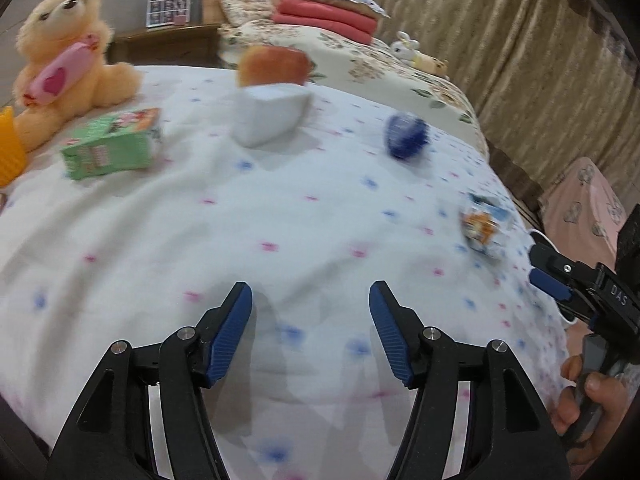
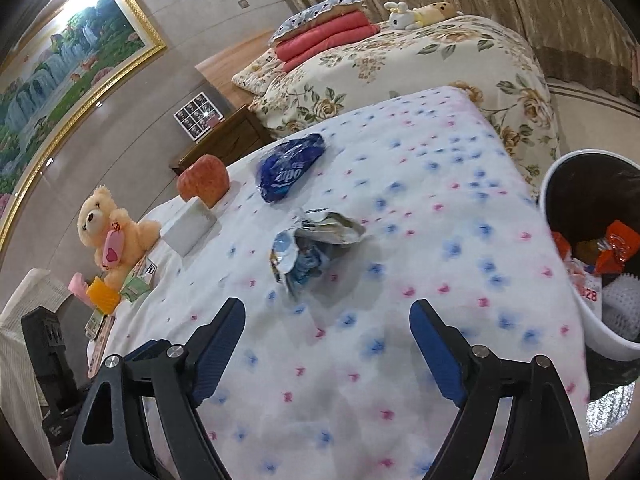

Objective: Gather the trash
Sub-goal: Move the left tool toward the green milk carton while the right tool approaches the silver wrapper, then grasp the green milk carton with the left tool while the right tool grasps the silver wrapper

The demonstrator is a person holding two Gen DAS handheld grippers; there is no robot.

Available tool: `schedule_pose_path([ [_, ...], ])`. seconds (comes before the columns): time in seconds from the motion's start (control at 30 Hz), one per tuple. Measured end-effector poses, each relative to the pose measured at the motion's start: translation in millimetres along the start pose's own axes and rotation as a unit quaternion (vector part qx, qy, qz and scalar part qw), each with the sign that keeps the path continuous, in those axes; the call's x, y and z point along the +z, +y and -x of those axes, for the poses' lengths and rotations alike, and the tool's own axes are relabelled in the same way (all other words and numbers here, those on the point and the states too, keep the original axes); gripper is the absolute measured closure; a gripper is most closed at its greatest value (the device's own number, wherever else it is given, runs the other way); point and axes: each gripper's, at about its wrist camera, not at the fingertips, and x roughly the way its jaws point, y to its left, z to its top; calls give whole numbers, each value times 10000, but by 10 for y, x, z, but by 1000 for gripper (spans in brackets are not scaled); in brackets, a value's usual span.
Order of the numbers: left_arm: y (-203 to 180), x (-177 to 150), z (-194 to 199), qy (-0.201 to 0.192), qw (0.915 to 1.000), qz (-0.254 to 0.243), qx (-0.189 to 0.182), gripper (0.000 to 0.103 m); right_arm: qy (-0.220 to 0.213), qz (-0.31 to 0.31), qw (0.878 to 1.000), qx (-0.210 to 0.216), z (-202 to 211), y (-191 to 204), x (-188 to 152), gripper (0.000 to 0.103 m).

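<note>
Both spread wide, empty: left gripper [image 1: 311, 300], right gripper [image 2: 327, 320], above the spotted bedspread [image 2: 400, 380]. Just ahead, 1 crumpled wrapper [image 2: 316, 248]; farther, blue packet [image 2: 290, 168]. Right, beside bed, white bin [image 2: 568, 184] with trash.

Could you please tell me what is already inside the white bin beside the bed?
In the white bin, against its dark lining, orange snack wrappers and some white netted material are visible. Whatever lies beneath them, deeper in the bin, is covered.

teddy bear [image 2: 110, 236] | apple [image 2: 203, 185] beside white box [image 2: 188, 229] | green carton [image 1: 114, 144] (blurred)
</note>
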Motion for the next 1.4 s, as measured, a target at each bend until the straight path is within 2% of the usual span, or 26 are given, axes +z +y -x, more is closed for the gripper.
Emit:
schedule_pose_path([
  [0.33, 798, 289, 108, -150, 9978, -370, 533, 32, 93, 34, 9999, 56, -178, 132, 29, 17],
  [0.57, 1412, 597, 1, 94, 9926, -1011, 664, 22, 115, -70, 9999, 29, -258, 131, 33, 17],
  [0.63, 1518, 680, -84, 233, 9894, -1237, 725, 17, 112, -94, 9999, 10, -276, 133, 45, 17],
  [0.73, 1609, 815, -226, 383, 9843, -1547, 759, 16, 95, -117, 9999, -22, -299, 139, 63, 17],
  [0.83, 1654, 911, -296, 375, 9856, -1493, 704, 17, 90, -131, 9999, -61, -328, 151, 84, 16],
  [0.97, 1474, 900, -246, 181, 9884, -1494, 181, 17, 83, -154, 9998, -90, -354, 138, 102, 16],
  [1.2, 847, 641, -140, 182, 9772, -2029, -594, 16, 73, -129, 9998, -144, -381, 140, 129, 16],
  [1.3, 787, 646, -131, 158, 9772, -2085, -355, 16, 84, -99, 9998, -136, -382, 152, 134, 16],
  [1.4, 930, 753, -157, 73, 9840, -1776, 100, 16, 88, -71, 9998, -131, -390, 164, 141, 16],
])
